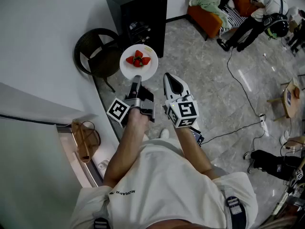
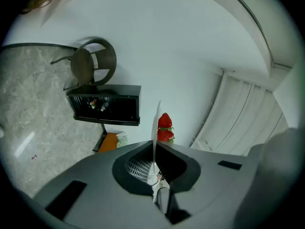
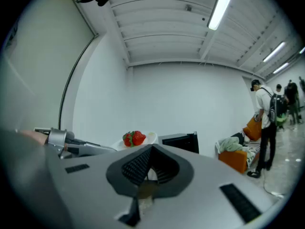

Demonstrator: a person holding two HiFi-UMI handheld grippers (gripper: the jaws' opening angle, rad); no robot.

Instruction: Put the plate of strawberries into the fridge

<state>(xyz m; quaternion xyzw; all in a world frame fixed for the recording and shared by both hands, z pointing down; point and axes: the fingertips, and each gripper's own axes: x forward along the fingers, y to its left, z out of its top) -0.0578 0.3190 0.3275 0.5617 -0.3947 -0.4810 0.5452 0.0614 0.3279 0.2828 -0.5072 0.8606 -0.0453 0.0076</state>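
So the big thing here is the black fridge (image 1: 136, 13). It sits on the floor against the wall, with a round wicker chair (image 1: 97, 51) just to its left. The front faces me, and in the left gripper view I can see bottles inside it (image 2: 105, 106). I honestly can't tell if that's an open door or a glass one.

The plate (image 1: 138, 63) is up in the air, not resting on anything, and its far rim is already close to the fridge front. My left gripper (image 1: 137, 80) is clamped on the near rim, so the plate sticks out away from me, straight at the fridge. In the left gripper view the plate is edge-on, a thin white line (image 2: 156, 123) pinched between the jaws. The strawberries (image 1: 137, 58) are bunched toward the middle, a bit to the far side.

The right gripper (image 1: 168, 78) hangs just right of the plate, not touching it. Its jaws are closed on nothing, and its own view shows the plate off to the left (image 3: 143, 140).

My read is that the fridge is dead ahead along the left gripper's line, so the move is push forward and keep it level. If that front turns out to be a door, the right gripper is the spare one.
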